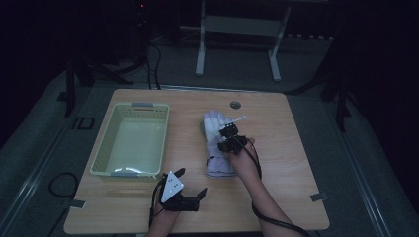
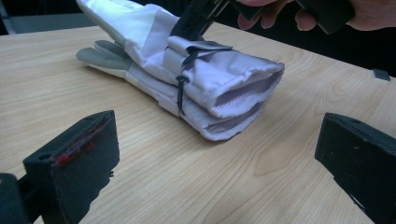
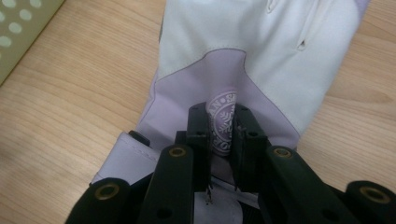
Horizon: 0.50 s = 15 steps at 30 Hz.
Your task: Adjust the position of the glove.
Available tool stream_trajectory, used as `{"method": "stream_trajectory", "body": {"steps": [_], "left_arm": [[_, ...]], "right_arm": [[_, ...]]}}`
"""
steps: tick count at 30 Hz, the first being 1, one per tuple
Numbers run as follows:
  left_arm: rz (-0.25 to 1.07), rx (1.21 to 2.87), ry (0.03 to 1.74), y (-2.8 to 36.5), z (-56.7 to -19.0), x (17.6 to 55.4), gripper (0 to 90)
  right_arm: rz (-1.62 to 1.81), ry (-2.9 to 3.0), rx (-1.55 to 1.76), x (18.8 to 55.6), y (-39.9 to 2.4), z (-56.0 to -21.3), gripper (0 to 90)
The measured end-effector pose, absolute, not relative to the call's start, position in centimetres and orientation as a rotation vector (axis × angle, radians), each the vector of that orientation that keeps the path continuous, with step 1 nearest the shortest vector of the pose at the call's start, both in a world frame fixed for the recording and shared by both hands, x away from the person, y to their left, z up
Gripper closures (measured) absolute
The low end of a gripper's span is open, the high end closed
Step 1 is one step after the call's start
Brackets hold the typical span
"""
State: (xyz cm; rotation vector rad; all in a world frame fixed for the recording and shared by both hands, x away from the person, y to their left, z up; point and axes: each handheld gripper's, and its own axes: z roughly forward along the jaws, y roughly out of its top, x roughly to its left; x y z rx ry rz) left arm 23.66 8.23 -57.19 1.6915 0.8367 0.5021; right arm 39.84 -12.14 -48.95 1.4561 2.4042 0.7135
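A pair of white and lavender gloves [image 1: 212,123] lies stacked at the middle of the wooden table [image 1: 296,168], cuffs toward me and bound by a black tie. My right gripper [image 1: 229,133] points down onto the top glove [image 3: 261,51]. Its jaws stand close together in the right gripper view, shut on a raised fold of lavender fabric with a round logo, so the right gripper [image 3: 223,116] pinches the glove. My left gripper [image 1: 191,182] rests low near the table's front edge. It is open and faces the glove cuffs [image 2: 233,88], well short of them, with nothing in the left gripper [image 2: 217,163].
A pale green plastic basket [image 1: 106,143] stands to the left of the gloves, and its corner [image 3: 18,28] appears in the right gripper view. A round cable hole [image 1: 235,104] sits at the table's far edge. Bare wood lies to the right of the gloves.
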Motion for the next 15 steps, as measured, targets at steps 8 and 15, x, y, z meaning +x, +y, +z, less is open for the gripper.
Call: {"method": "stream_trajectory", "body": {"steps": [8, 15], "left_arm": [[0.501, 1.691, 0.839, 8.2, -57.2, 23.7, 0.1], [0.5, 1.697, 0.838, 8.2, -57.2, 23.7, 0.1]], "right_arm": [[0.709, 2.403, 1.458, 39.7, -12.8, -49.4, 72.4], [0.859, 2.402, 1.37, 39.5, -13.7, -48.4, 41.3]]}}
